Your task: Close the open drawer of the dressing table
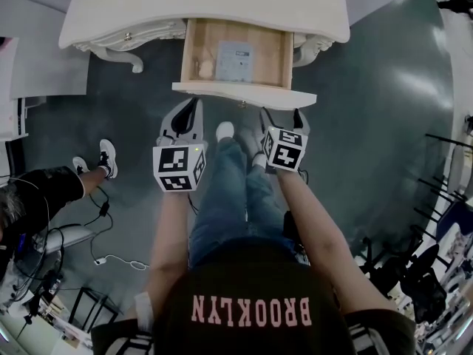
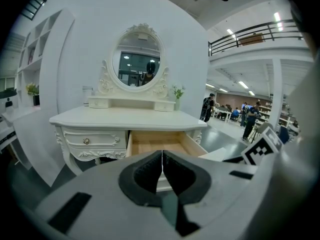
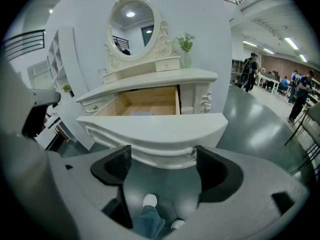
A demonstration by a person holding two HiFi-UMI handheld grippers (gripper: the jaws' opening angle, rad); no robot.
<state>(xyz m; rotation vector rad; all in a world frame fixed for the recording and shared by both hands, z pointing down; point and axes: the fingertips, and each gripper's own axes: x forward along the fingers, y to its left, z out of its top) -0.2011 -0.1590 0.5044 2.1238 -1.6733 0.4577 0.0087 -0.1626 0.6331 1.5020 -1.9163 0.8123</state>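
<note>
White open drawer (image 3: 155, 134) is being faced by the right gripper (image 3: 162, 165), jaws apart, empty. The left gripper (image 2: 162, 159) is being held with jaws together, empty.

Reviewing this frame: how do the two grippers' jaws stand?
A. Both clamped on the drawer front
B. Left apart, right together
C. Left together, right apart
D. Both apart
C. The left gripper has its jaws meeting with nothing between them, while the right gripper has its jaws wide apart, with the open drawer's front just ahead of them.
</note>
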